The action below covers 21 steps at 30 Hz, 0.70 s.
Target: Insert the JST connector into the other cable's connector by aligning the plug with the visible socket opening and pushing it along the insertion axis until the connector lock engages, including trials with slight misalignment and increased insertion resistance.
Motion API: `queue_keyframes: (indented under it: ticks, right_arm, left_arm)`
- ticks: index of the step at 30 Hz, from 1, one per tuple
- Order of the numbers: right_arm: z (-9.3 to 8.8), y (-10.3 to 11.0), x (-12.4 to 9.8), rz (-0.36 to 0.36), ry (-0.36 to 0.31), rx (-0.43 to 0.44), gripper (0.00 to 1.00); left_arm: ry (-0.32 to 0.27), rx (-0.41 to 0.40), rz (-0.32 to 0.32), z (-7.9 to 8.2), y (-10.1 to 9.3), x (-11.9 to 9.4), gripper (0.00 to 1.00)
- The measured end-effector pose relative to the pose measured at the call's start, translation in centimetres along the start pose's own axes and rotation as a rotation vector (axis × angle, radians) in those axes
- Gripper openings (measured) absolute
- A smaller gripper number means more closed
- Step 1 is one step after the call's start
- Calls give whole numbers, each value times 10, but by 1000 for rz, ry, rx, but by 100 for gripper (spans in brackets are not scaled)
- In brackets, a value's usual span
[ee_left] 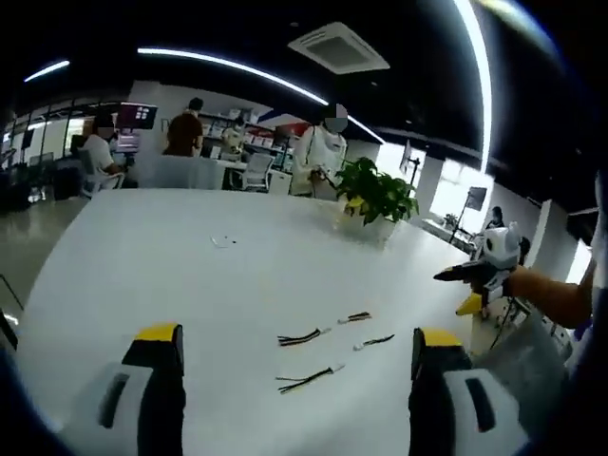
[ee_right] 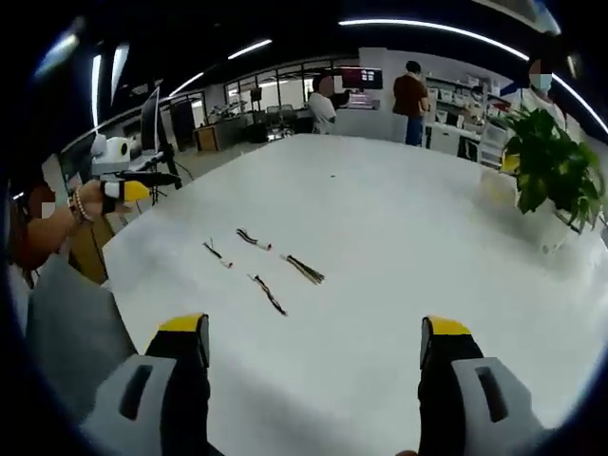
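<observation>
Several short black cable pieces with small white JST connectors lie loose on the white table [ee_left: 142, 275]. In the left gripper view they are one cable [ee_left: 302, 336], a second [ee_left: 355, 317], a third [ee_left: 375, 340] and a nearer one [ee_left: 309, 378]. My left gripper [ee_left: 299, 334] hovers above the near table edge, open and holding nothing. In the right gripper view the same cables [ee_right: 253, 238], [ee_right: 217, 252], [ee_right: 304, 270], [ee_right: 269, 294] lie ahead and to the left. My right gripper [ee_right: 313, 326] is open too, with nothing between its yellow-tipped jaws.
A potted plant [ee_left: 375, 195] [ee_right: 551, 171] stands on the table's far side. A tiny white scrap [ee_left: 222, 241] lies mid-table. The other gripper and the person's arm come in at the view edges [ee_left: 475, 275] [ee_right: 128, 190]. People and desks stand beyond the table.
</observation>
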State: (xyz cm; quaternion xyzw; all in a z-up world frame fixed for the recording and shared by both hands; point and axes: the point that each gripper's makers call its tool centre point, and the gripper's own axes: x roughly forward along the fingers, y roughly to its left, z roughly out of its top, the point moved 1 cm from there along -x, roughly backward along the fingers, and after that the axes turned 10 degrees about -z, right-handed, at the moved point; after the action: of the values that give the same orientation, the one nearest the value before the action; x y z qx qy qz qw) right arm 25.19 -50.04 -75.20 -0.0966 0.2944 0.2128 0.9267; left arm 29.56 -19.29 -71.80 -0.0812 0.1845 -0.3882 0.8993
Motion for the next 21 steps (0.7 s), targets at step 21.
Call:
queue_keyframes:
  ticks: [21]
  right_arm:
    - [36,38,68,351,-139,-275,58]
  left_arm:
    - [-144,141,-376,16,-1,78,99]
